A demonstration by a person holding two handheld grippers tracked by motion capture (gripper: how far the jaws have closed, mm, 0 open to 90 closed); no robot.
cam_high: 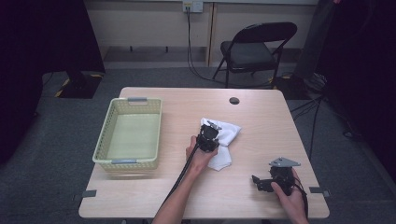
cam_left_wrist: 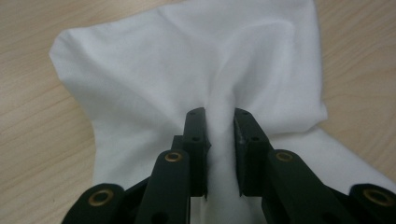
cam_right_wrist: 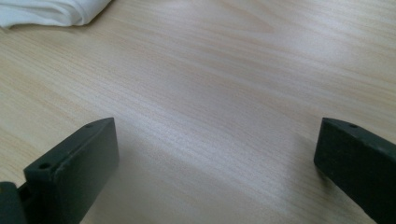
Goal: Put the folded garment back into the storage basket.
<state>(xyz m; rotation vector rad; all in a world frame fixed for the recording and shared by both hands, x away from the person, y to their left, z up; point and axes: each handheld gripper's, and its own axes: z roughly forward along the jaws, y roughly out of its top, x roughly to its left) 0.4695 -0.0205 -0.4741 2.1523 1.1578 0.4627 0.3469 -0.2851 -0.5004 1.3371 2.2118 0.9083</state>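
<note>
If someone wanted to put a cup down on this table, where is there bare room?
Bare wood lies along the far edge around the round hole, and between the basket and the white cloth. The basket itself is empty. The middle is crowded: the left gripper pinches the cloth. The open right gripper rests near the front right corner.

a fixed high view looks forward and down over the pale wooden table (cam_high: 261, 121), taking in both hand-held grippers from well above. the left gripper view rides close behind the left gripper (cam_left_wrist: 219, 135), facing along its black jaws onto a crumpled white cloth (cam_left_wrist: 187, 70) right at their tips. the right gripper view sits low behind the right gripper (cam_right_wrist: 215, 154), skimming the tabletop; the same cloth edges its far upper-left corner.
</note>
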